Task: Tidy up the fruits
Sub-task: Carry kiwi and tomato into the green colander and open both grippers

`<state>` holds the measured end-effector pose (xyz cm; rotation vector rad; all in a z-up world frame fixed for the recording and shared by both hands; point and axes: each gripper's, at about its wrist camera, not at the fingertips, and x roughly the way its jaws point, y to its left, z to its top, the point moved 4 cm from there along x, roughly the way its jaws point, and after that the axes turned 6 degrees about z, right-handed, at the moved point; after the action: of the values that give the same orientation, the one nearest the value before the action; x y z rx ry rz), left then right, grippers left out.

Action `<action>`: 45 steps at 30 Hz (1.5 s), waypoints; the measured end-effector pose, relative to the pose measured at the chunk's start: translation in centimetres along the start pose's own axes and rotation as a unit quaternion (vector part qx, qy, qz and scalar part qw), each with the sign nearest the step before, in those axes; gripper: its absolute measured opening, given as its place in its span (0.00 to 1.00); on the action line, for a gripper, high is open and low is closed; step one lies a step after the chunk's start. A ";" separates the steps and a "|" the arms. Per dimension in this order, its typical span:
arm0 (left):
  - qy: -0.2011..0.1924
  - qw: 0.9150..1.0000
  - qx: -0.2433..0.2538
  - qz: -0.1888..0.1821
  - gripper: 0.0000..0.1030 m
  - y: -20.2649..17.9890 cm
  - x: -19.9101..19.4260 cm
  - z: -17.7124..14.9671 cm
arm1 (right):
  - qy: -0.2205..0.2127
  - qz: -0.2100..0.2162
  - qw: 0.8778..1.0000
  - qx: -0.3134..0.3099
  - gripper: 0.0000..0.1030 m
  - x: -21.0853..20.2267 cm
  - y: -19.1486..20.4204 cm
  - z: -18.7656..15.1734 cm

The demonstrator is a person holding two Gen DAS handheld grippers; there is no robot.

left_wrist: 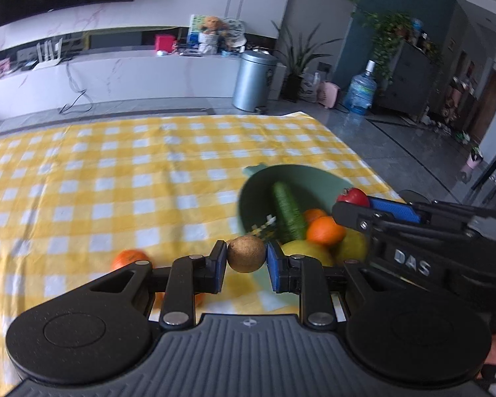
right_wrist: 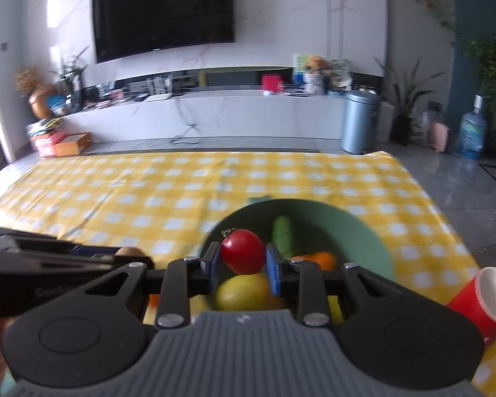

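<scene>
My left gripper (left_wrist: 246,254) is shut on a brown kiwi (left_wrist: 246,253), held just left of the green bowl (left_wrist: 258,192). My right gripper (right_wrist: 243,256) is shut on a red tomato (right_wrist: 242,255) above the green bowl (right_wrist: 357,231); the tomato also shows in the left wrist view (left_wrist: 353,197). The bowl holds a cucumber (left_wrist: 287,211), oranges (left_wrist: 324,231) and yellow fruit (left_wrist: 309,252). In the right wrist view I see the cucumber (right_wrist: 282,235), an orange (right_wrist: 319,259) and a yellow fruit (right_wrist: 243,291). Another orange (left_wrist: 129,258) lies on the cloth left of my left gripper.
The table has a yellow checked cloth (left_wrist: 115,182). A red paper cup (right_wrist: 479,301) lies on its side at the right near the table edge. Beyond the far edge are a metal bin (left_wrist: 254,79) and a water jug (left_wrist: 360,91) on the floor.
</scene>
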<state>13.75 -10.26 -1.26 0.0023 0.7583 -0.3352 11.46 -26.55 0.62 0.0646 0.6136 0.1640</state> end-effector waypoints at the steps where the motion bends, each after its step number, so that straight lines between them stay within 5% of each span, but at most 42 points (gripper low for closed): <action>1: 0.001 1.000 0.007 0.001 0.28 -0.7 0.3 0.3 | 0.001 -0.014 1.000 0.003 0.24 0.2 -0.9 0.3; 8: 0.033 0.999 0.035 0.001 0.28 -4.3 3.2 1.9 | 0.039 -0.029 0.996 0.079 0.24 2.8 -5.8 0.8; 21: 0.084 0.994 0.055 0.029 0.27 -4.4 6.9 3.0 | 0.071 0.006 0.991 0.110 0.25 5.6 -7.3 0.6; 38: 0.148 0.983 0.075 0.077 0.27 -4.0 10.6 2.8 | 0.104 -0.001 0.984 0.148 0.26 7.1 -8.4 0.1; 45: 0.143 0.984 0.069 0.076 0.28 -4.0 10.8 2.6 | 0.100 -0.002 0.985 0.142 0.26 7.1 -8.3 0.2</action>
<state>21.64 -17.57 -6.19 0.2428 1.0111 -0.2425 18.38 -33.47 -4.15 0.3267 0.8346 0.0789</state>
